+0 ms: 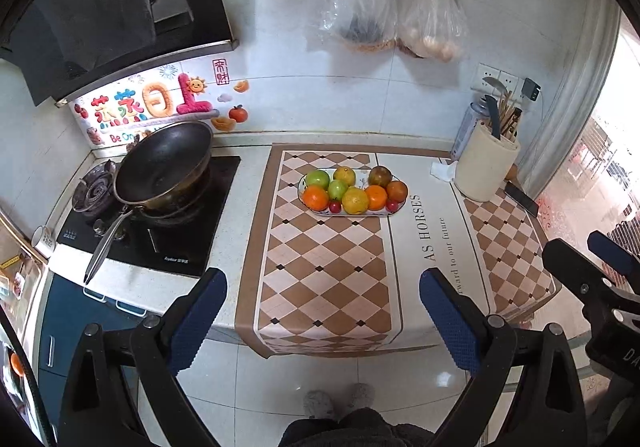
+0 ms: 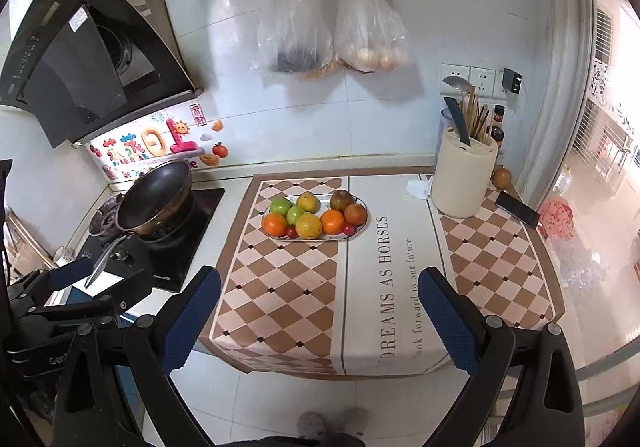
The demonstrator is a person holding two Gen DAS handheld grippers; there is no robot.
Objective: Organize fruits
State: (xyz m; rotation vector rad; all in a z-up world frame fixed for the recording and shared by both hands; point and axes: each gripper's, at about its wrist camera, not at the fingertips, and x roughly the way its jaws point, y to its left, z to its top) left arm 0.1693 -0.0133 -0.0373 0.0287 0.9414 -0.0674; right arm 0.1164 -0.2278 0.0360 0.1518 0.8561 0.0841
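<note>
Orange, green & yellow fruits (image 1: pixel 352 191) piled on oval plate (image 1: pixel 316 209), far side of checkered mat (image 1: pixel 320 267) on tabletop (image 1: pixel 240 215).
Left claw (image 1: pixel 323 321) & right claw (image 2: pixel 319 321) both spread wide, empty, held back over tabletop's near edge, well apart from plate; wok (image 1: pixel 164 167) on stove at left.

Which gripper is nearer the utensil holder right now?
Right. The right gripper hangs off the counter edge, on the utensil holder's side; the left gripper sits beside it toward the stove, farther away.
</note>
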